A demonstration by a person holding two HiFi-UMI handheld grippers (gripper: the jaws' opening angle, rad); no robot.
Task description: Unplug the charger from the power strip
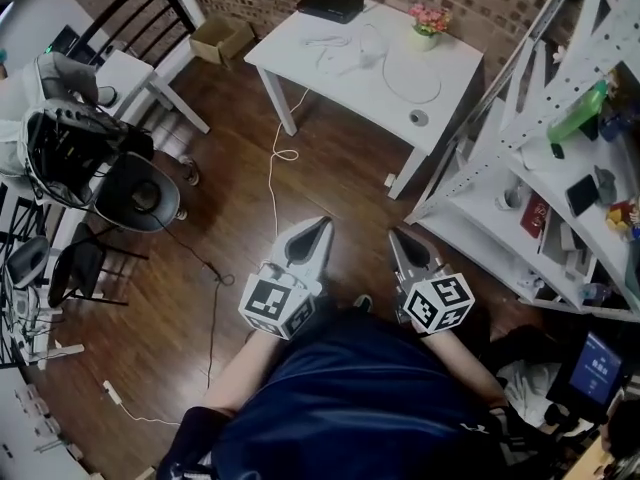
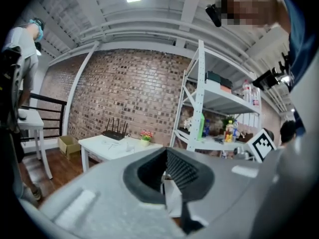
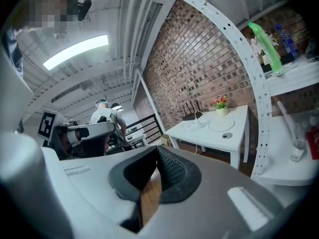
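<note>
A white table (image 1: 310,38) stands across the wooden floor, ahead of me. On it lie a black router (image 1: 331,6), loose white cords (image 1: 345,53) and a small flower pot (image 1: 427,26). A white cord (image 1: 275,163) drops from the table to the floor. I cannot pick out the power strip or the charger among the cords. My left gripper (image 1: 322,225) and right gripper (image 1: 396,236) are held side by side close to my body, well short of the table. Both are shut, with nothing between the pads. The table also shows in the left gripper view (image 2: 107,146) and the right gripper view (image 3: 219,128).
A white metal shelf rack (image 1: 560,168) full of small items stands to the right. At the left are a black office chair (image 1: 140,196), a small white table (image 1: 130,73), a black railing and a person in white. A cardboard box (image 1: 222,38) sits by the brick wall. A white strip with a cord (image 1: 112,393) lies on the floor near left.
</note>
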